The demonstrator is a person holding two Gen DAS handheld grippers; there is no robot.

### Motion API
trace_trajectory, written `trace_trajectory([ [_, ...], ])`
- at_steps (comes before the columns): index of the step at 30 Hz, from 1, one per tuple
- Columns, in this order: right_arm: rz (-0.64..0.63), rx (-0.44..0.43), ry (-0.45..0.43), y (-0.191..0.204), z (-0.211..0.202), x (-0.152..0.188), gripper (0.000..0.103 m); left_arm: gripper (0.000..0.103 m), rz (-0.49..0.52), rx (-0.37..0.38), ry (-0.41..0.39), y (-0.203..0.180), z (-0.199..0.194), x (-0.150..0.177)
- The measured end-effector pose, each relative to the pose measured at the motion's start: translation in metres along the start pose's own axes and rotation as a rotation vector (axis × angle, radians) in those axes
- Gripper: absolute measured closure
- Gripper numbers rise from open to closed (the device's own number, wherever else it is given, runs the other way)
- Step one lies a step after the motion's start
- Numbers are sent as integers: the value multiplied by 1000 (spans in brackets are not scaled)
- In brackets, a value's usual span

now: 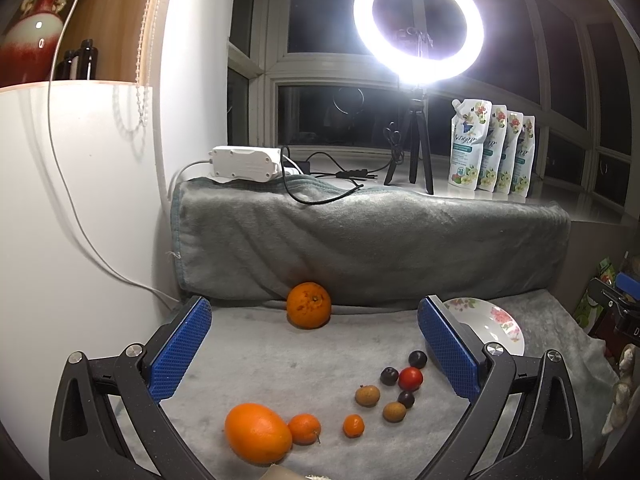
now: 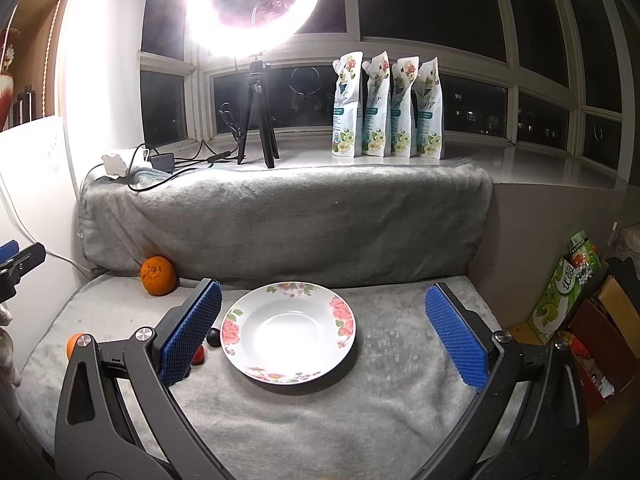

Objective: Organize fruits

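- The left gripper (image 1: 314, 344) hangs above the grey fleece-covered surface (image 1: 280, 360), its blue-padded jaws spread wide with nothing between them.
- The right gripper (image 2: 323, 330) has its jaws equally wide apart and bare, framing the white floral-rimmed ceramic plate (image 2: 289, 332), which holds nothing.
- In the left wrist view the fruits lie loose on the fleece: a large smooth orange (image 1: 258, 433) nearest, touching a small tangerine (image 1: 304, 429), with a tiny kumquat-like orange fruit (image 1: 353, 426) just beside.
- Further right sit two brown longans (image 1: 367, 395), three dark round plums (image 1: 389, 376) and a red cherry tomato (image 1: 411, 378), clustered near the plate's edge.
- A dimpled round orange (image 1: 309, 305) rests against the folded grey blanket (image 1: 360, 240) at the back.
- A glowing ring light on a black tripod (image 1: 418, 24) stands on the windowsill beside four white flowered refill pouches (image 1: 492, 148).
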State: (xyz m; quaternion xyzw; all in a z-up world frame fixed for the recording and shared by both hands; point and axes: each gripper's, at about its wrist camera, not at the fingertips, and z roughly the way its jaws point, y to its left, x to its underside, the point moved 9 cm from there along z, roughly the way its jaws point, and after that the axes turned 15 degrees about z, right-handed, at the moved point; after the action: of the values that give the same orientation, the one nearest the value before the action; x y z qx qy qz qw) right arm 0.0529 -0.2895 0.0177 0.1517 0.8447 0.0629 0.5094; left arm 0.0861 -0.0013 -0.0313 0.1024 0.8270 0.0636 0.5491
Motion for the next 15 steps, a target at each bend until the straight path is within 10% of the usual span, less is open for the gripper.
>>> trace_trajectory([
  [15, 18, -2, 5, 0, 5, 1, 0, 1, 0, 2, 3, -3, 3, 2],
])
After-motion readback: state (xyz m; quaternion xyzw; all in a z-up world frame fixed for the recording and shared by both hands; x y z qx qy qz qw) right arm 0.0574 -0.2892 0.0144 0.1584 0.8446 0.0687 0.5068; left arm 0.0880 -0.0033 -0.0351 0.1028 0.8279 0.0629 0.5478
